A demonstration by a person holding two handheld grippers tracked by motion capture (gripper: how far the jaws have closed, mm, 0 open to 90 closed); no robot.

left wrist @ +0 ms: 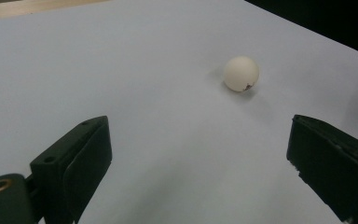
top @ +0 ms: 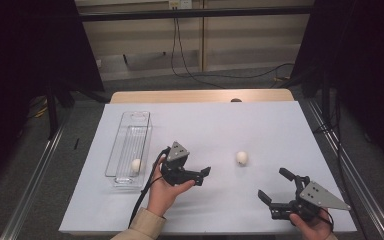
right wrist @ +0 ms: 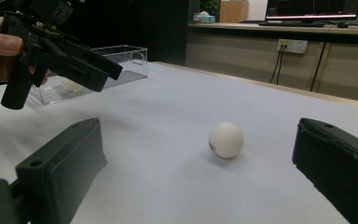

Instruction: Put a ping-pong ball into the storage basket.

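Observation:
A white ball point(top: 242, 158) with a small dark mark lies loose on the white table sheet point(top: 220, 125). A second white ball point(top: 136, 165) rests inside a clear plastic container point(top: 130, 147) at the left. My left gripper point(top: 201, 176) is open, held just right of the container and pointing toward the loose ball point(left wrist: 241, 73), which lies ahead, apart from the jaws. My right gripper point(top: 275, 185) stands open near the front right, with the same ball point(right wrist: 225, 139) lying ahead between the lines of its jaws, untouched. The left gripper point(right wrist: 60, 51) hovers above the sheet in the right gripper view.
The clear container point(right wrist: 102, 65) with its ball point(right wrist: 70, 85) stands behind the left gripper. A wooden table edge point(top: 200, 96) runs along the far side. Dark curtains flank the table, and cables lie on the floor beyond.

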